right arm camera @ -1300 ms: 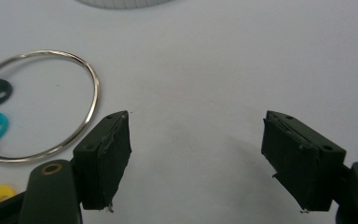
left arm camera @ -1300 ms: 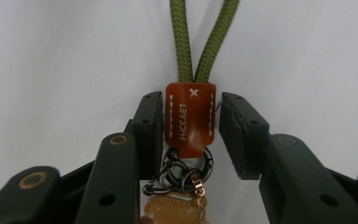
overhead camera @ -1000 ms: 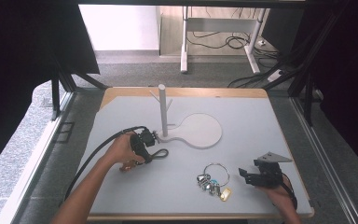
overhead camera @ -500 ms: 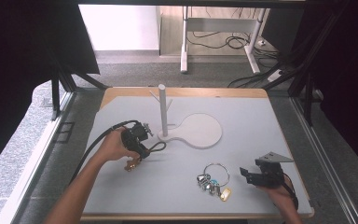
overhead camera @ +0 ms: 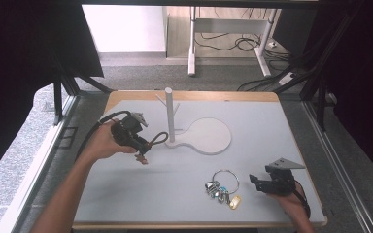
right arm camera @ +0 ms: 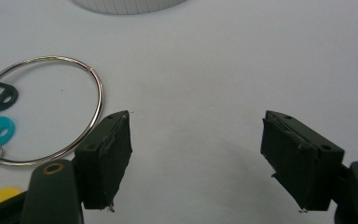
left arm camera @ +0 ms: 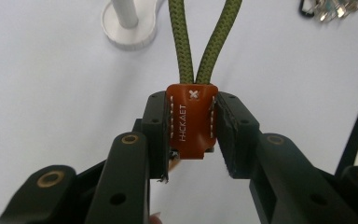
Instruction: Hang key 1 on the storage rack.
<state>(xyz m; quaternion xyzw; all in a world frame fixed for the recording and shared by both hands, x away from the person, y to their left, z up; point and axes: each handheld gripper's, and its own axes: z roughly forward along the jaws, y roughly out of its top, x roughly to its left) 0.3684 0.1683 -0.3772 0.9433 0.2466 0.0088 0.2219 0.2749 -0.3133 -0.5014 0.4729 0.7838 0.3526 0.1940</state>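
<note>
Left tongs [overhead camera: 143,145] raised near worktop's [overhead camera: 272,136] left edge, clamped on brown leather tag [left arm camera: 192,120]; right tongs [overhead camera: 255,180] gaping, empty, near front-right corner.

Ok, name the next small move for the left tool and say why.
Probably carry the cord loop up toward a peg on the white stand. The left tool is shut on the brown leather tab, the green loop hangs free ahead of it, and the stand is just beside it.
</note>
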